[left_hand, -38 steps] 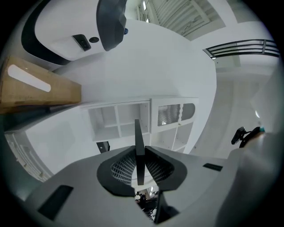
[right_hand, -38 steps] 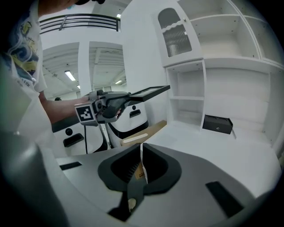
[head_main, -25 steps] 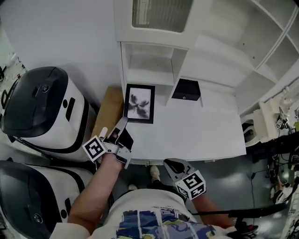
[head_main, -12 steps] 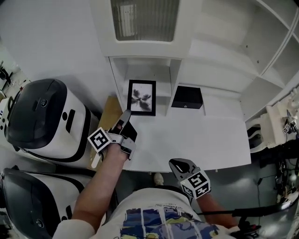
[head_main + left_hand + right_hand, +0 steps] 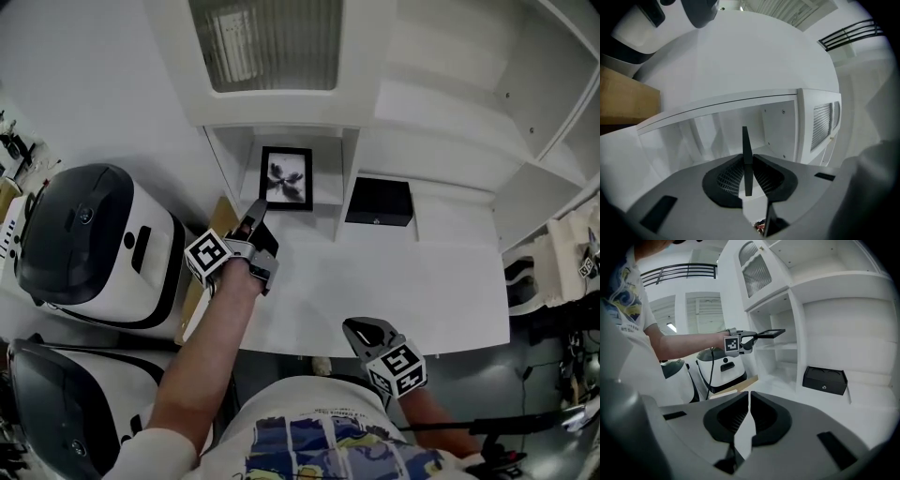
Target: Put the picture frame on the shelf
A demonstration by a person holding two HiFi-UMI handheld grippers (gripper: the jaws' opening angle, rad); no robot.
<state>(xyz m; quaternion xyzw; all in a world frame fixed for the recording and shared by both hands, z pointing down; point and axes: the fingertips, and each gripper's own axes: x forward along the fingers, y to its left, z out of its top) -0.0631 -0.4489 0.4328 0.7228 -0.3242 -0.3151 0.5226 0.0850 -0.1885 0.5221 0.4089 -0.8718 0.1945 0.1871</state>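
The picture frame is up at the mouth of the shelf's lower-left compartment, dark border and a dark blot on pale ground facing the head camera. Its near edge disappears under the left claw, which is clamped on it. In the left gripper view the frame shows only as a thin dark edge pinched between the two pads, its face out of sight, pointing into the white compartment. From the right gripper view it hangs flat and level at the compartment's opening; whether it touches any board there, I cannot tell.

One bay to the right, a black box sits at the back of the white counter. The right claw hangs low at the counter's near edge, jaws pressed together on nothing. Left of the shelf, a brown board shows partly behind the arm, and two white and dark appliances are cut by the picture's edge.
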